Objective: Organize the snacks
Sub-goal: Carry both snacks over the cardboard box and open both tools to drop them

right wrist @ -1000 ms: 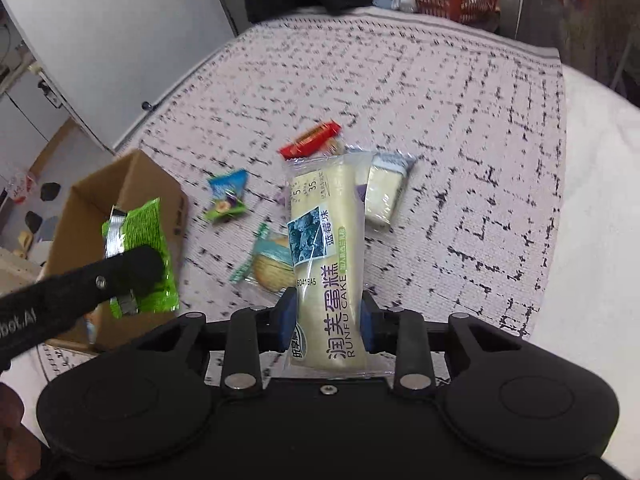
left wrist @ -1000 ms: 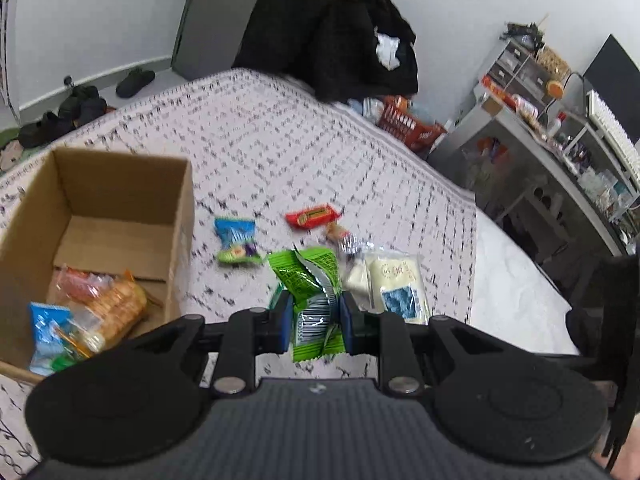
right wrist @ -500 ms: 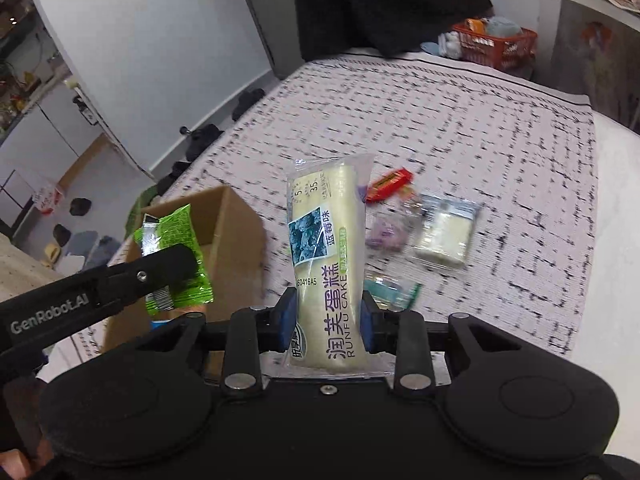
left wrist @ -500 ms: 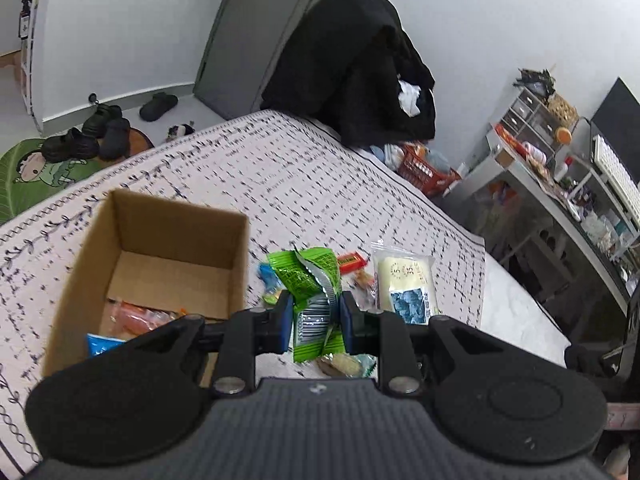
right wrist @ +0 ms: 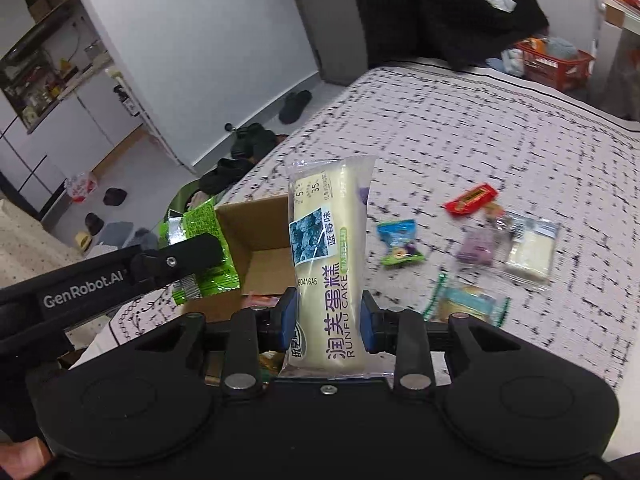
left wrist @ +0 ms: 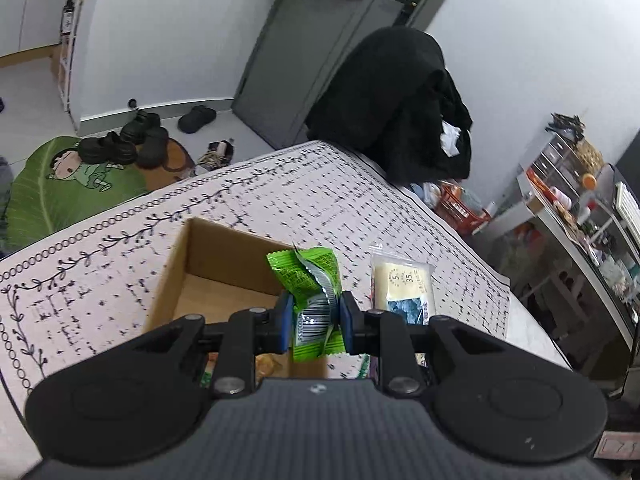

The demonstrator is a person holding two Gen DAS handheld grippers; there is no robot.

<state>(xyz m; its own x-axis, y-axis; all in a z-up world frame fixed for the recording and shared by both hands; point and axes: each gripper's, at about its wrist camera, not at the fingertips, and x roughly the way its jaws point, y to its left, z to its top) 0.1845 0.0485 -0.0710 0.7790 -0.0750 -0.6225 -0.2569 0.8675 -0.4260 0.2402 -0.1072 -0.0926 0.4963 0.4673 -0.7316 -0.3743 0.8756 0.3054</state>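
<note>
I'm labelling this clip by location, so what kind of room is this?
Most likely a bedroom in a small flat. The snacks and cardboard box sit on what looks like a bed with a patterned cover, dark clothes are piled beyond it, and shoes lie by a door.

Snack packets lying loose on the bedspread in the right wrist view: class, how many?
5: red bar, blue-green candy, purple packet, white cake, teal biscuit pack. Others may be hidden behind the gripper.

Black fingers [left wrist: 285,322] — blue pads [right wrist: 289,320]
</note>
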